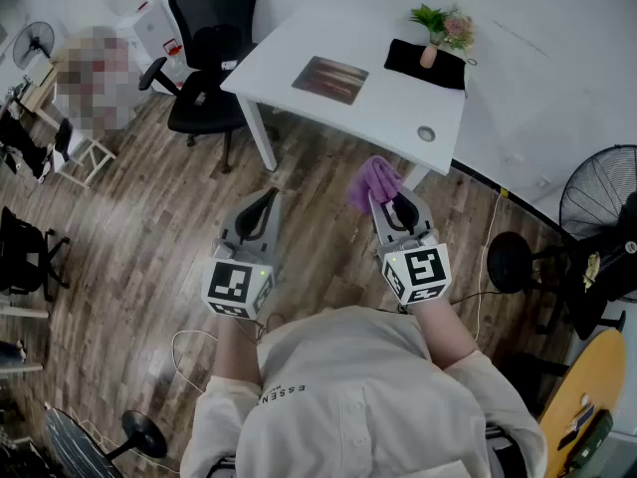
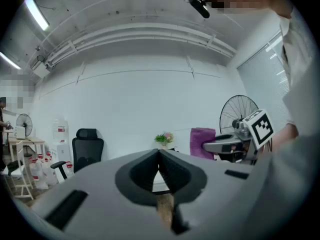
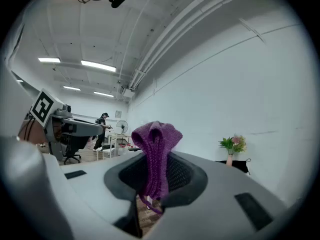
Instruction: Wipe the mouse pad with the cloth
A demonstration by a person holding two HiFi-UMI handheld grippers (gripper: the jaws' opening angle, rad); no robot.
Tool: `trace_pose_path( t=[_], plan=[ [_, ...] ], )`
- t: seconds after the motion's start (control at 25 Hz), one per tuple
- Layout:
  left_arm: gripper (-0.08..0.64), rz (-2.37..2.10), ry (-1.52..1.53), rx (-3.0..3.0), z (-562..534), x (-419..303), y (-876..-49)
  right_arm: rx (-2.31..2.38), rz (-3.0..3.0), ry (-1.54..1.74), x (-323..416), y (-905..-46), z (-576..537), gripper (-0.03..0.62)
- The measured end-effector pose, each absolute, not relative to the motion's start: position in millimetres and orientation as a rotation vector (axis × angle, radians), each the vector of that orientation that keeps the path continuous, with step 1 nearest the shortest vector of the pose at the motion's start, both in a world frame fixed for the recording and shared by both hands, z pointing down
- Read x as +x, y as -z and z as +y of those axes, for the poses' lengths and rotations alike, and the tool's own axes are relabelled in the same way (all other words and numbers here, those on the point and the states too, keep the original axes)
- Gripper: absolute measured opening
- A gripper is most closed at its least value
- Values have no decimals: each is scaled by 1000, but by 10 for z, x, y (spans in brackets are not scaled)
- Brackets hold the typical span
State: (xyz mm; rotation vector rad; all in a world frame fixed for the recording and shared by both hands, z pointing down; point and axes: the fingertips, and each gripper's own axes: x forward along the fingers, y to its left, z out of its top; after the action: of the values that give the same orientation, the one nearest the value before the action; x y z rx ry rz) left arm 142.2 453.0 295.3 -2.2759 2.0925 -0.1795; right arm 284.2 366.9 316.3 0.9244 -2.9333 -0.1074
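Observation:
A flat rectangular mouse pad with a brown print lies on the white table, well ahead of both grippers. My right gripper is held above the wooden floor, short of the table's near edge, and is shut on a purple cloth. In the right gripper view the cloth bunches up out of the closed jaws. My left gripper hangs level with it to the left, its jaws shut with nothing between them. From the left gripper view, the cloth shows off to the right.
On the table's far right a small flower vase stands on a black cloth. A black office chair is left of the table. A standing fan, a black stool and a round yellow table are at right.

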Motion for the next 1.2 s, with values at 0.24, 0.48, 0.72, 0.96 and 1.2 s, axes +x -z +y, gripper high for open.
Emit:
trace_pose_path(
  t=[0.24, 0.48, 0.72, 0.96, 1.2],
  plan=[
    [2, 2098, 187, -2272, 4486, 1334, -2958, 913, -2937, 98, 2739, -3169, 3629, 89],
    [3, 2120, 155, -2277, 4467, 1181, -2970, 916, -2945, 82, 2616, -3136, 3598, 91],
    [2, 2141, 163, -2304, 4450, 1104, -3161, 915, -2883, 6, 2547, -3382, 3525, 91],
    [2, 2218, 155, -2293, 4366, 867, -3362, 876, -2868, -75, 2310, -3595, 3295, 91],
    [2, 2295, 151, -2236, 3974, 446, -3390, 779, -2896, -76, 1800, -3645, 2844, 91]
  ],
)
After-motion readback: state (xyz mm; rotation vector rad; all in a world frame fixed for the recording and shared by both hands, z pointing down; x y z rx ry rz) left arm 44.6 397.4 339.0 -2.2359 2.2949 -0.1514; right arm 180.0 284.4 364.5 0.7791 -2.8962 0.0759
